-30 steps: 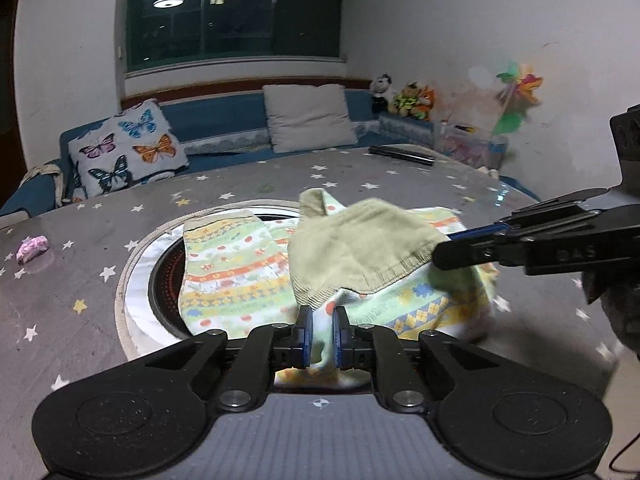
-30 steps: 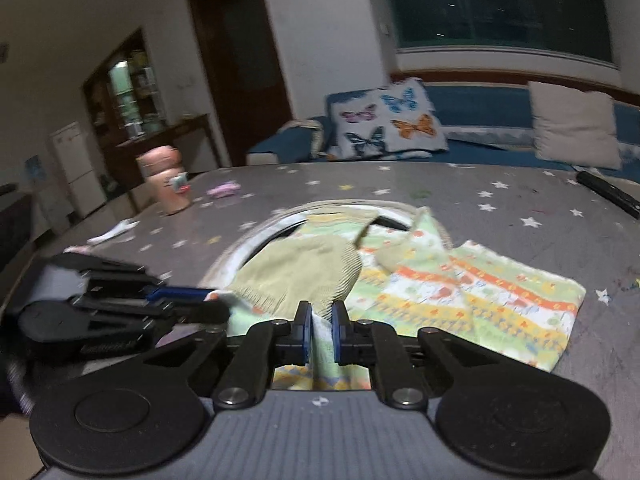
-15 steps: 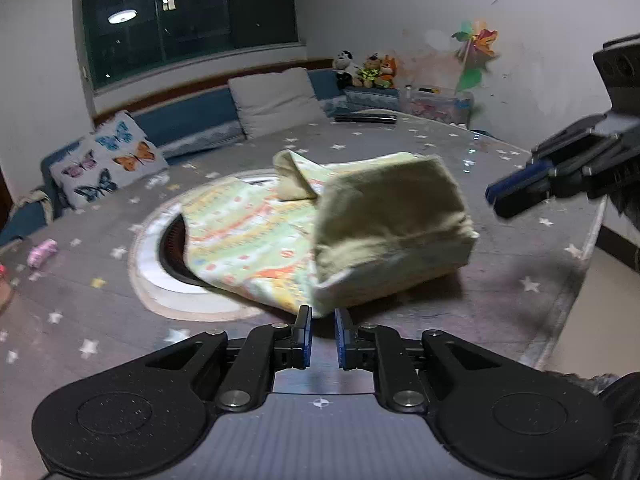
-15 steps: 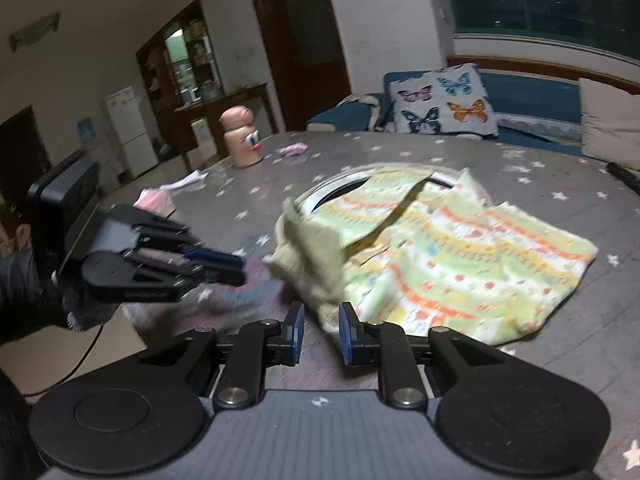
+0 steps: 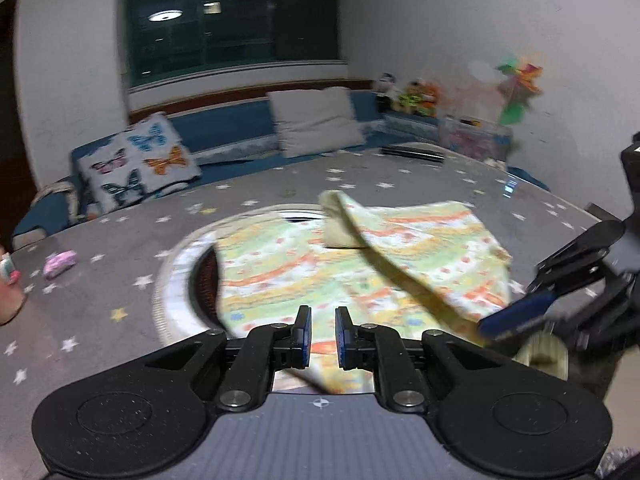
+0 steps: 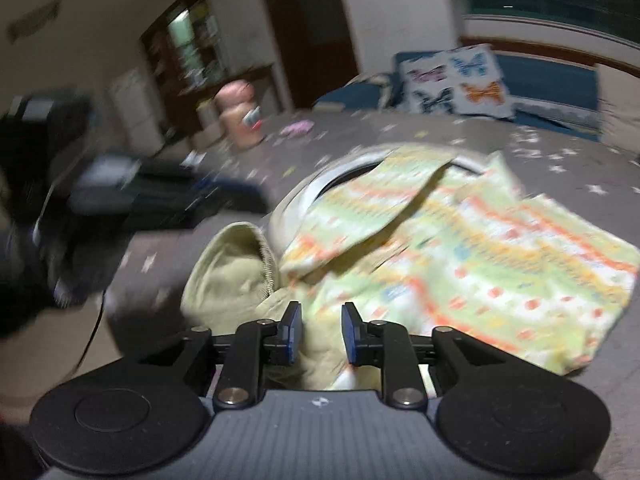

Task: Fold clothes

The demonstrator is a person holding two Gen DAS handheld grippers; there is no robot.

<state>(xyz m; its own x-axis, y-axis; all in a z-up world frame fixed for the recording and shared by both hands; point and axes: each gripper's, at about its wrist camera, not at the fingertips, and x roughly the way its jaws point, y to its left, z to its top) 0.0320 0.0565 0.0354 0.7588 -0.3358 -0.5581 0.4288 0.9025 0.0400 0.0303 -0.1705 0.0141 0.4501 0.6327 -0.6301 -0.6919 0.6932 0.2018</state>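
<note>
A small patterned garment (image 5: 360, 264), light green with orange and yellow bands, lies on the grey star-print table (image 5: 120, 288) over a round inset. Its plain green lining is turned out at one end (image 6: 228, 280). My left gripper (image 5: 319, 336) is slightly open over the garment's near edge, with cloth under and between the jaws. My right gripper (image 6: 319, 332) is open, with green cloth lying between its fingers (image 6: 293, 332). The right gripper also shows in the left wrist view (image 5: 520, 318), beside the garment's right corner. The left gripper shows blurred in the right wrist view (image 6: 224, 196).
A pink bottle (image 6: 240, 120) and a pink wrapper (image 5: 60, 263) sit at the table's left side. A dark remote (image 5: 412, 153) lies at the far edge. Butterfly cushion (image 5: 138, 164) and a sofa stand behind. The round inset's rim (image 5: 172, 280) shows beside the garment.
Both grippers were shut on the garment, lifted and folded it over, then opened. The garment now lies flatter with the flap spread out, and both views have moved in closer.
</note>
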